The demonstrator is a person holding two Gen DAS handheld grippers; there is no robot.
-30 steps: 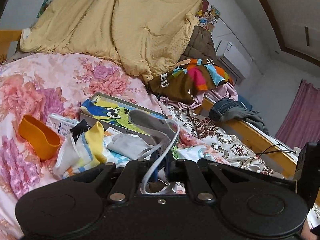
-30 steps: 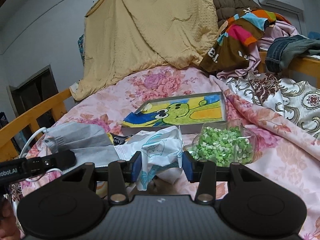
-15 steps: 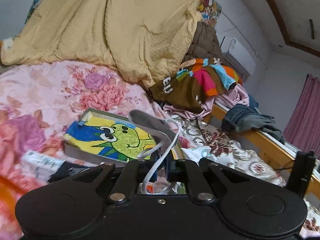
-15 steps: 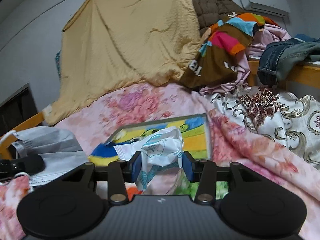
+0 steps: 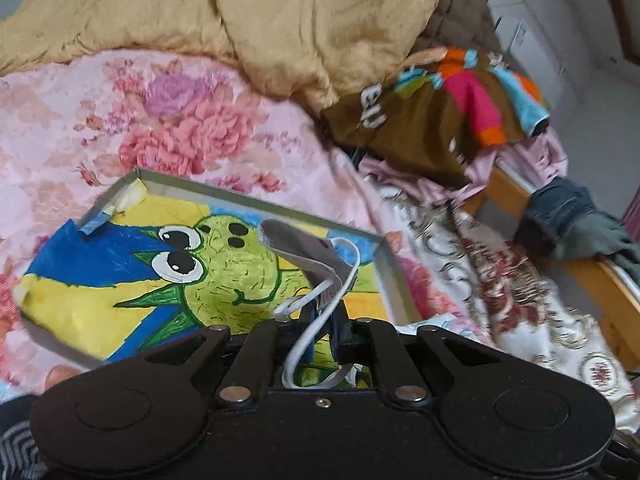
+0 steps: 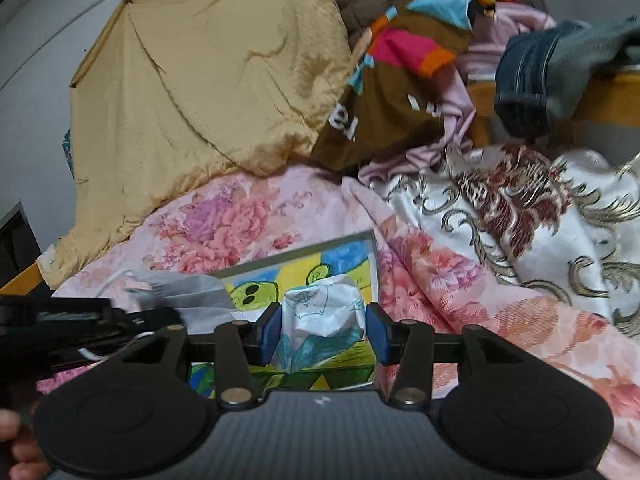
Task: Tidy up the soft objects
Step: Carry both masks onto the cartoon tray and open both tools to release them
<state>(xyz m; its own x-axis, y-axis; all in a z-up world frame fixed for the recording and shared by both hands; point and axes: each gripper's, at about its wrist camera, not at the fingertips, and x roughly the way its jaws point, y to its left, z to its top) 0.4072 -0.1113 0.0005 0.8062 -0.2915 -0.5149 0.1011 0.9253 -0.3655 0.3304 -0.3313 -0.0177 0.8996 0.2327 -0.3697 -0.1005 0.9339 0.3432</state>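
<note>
Grey face mask [image 5: 304, 252] w/ white ear loop is clamped in left tongs [image 5: 324, 320], sticking up over the frog-drawing box [image 5: 384, 264]. Right tongs [image 6: 322, 334] pinch a white crumpled packet [image 6: 324, 312], prob. tissues, above same box on the bed [image 6: 224, 224].

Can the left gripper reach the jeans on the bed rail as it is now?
Probably not: the left gripper is shut on the grey face mask, and the jeans lie far off to its right.
</note>
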